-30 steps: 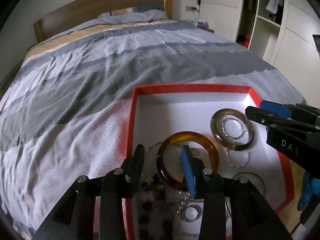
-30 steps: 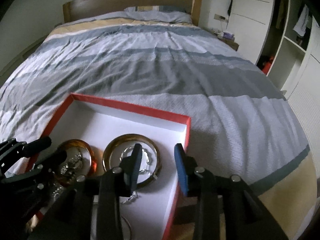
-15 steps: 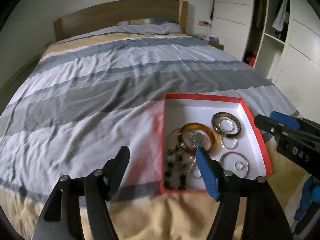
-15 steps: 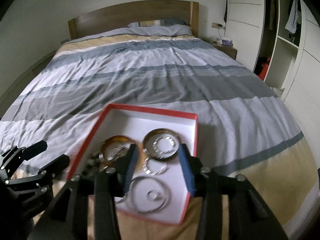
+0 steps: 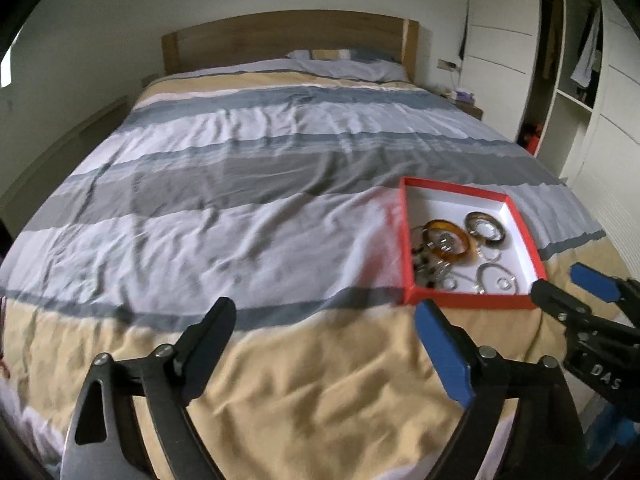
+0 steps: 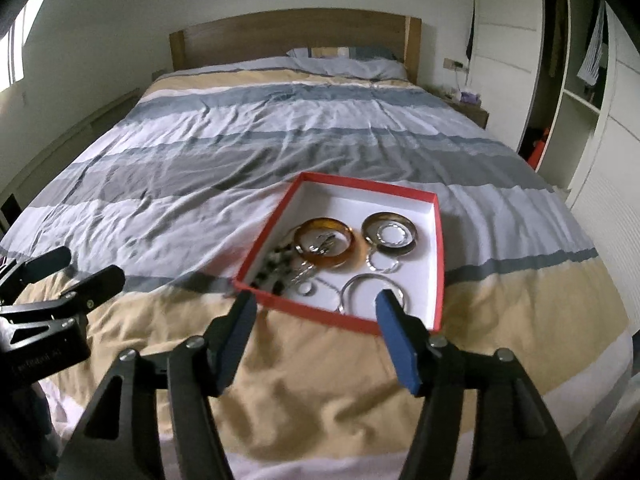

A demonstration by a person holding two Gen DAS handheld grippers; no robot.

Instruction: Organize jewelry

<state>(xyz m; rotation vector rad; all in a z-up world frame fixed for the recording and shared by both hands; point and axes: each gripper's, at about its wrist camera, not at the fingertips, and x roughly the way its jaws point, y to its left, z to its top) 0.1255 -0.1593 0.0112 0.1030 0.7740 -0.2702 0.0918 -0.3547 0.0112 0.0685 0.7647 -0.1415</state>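
A red box with a white inside [image 5: 528, 248] [image 6: 439, 248] lies on the bed near its foot. In it are an amber bangle [image 5: 450, 240] [image 6: 329, 245], a dark bangle [image 5: 485, 227] [image 6: 390, 233], silver rings [image 6: 374, 288] and dark beads [image 6: 272, 268]. My left gripper [image 5: 326, 330] is open and empty, above the bedspread, near and left of the box. My right gripper [image 6: 316, 318] is open and empty, just short of the box's near edge; it also shows in the left wrist view [image 5: 568, 286].
The striped grey, white and tan bedspread [image 5: 248, 184] covers the whole bed. A wooden headboard [image 6: 296, 36] and pillows are at the far end. White wardrobes [image 6: 592, 92] and a bedside table [image 6: 468, 108] stand to the right.
Both grippers have pulled back and up from the box, so it looks smaller and farther. Both have opened wider. The jewelry stays in the box.
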